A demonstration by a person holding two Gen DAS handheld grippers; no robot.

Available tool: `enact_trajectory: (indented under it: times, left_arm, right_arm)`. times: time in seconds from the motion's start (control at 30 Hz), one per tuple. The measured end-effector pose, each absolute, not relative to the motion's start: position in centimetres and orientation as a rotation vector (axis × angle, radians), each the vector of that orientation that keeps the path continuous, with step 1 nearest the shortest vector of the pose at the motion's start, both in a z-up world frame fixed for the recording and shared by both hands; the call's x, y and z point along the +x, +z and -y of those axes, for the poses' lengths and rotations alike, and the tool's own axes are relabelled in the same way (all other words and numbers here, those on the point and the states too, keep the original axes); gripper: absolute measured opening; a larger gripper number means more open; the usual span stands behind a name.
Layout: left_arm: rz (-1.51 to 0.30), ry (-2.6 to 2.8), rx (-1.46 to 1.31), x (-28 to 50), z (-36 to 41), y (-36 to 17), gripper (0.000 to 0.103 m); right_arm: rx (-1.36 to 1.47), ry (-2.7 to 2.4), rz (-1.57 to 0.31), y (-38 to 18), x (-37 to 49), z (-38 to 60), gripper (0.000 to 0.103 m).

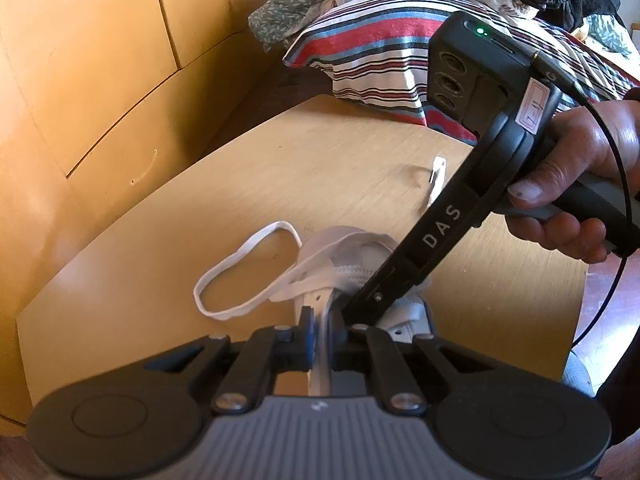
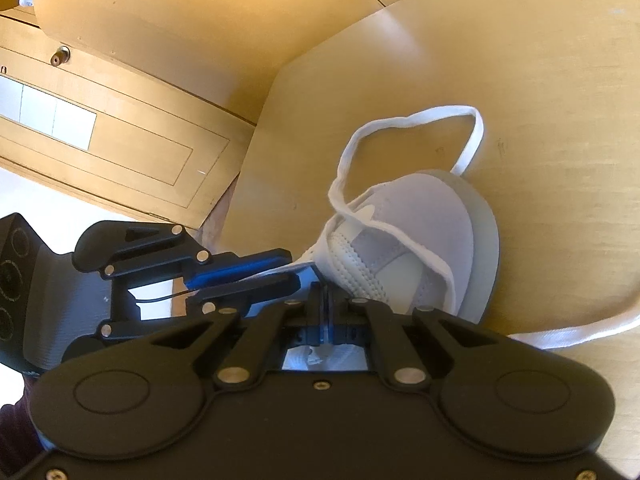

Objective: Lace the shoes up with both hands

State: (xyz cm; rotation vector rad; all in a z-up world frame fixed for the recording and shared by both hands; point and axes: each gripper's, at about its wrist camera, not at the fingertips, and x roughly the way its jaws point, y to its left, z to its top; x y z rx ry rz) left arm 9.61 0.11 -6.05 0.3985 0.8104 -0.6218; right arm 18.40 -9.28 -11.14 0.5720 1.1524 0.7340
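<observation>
Table (image 1: pixel 280 168): pale wood-grain top with a rounded edge, extending ahead of both grippers; broad bare surface lies forward and to the left of the left gripper, with yellow-wood cabinet panels (image 1: pixel 100 60) beyond the edge. A striped blanket (image 1: pixel 380 52) lies past the far edge.

Shoe (image 2: pixel 420 240): pale grey and white, smooth upper with stitched ribbed bands and a flat grey sole, lying directly ahead of both grippers, its toe pointing away from them.

Lace (image 2: pixel 400 128): flat white woven band, forming an open loop on the table beyond the shoe; a second length curves away to the right of the right gripper.

Left gripper (image 1: pixel 320 336): black with blue pads, jaws pressed together on a pale strip at the shoe's near end, apparently the lace.

Right gripper (image 2: pixel 324 312): jaws drawn close together over white material at the shoe; whether they pinch it cannot be told. A hand (image 1: pixel 580 184) holds its handle.
</observation>
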Motion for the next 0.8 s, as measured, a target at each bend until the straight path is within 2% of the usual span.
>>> enact_trajectory:
  times: [0.63, 0.8]
  left_arm:
    - [-0.788, -0.616, 0.427, 9.3, 0.1, -6.1, 0.007]
    - [-0.792, -0.621, 0.425, 9.3, 0.0, -6.0, 0.007]
  right_arm:
    - [0.706, 0.717, -1.161, -12.6, 18.8, 9.7, 0.001]
    - [0.640, 0.722, -1.135, -11.7, 18.4, 9.4, 0.002]
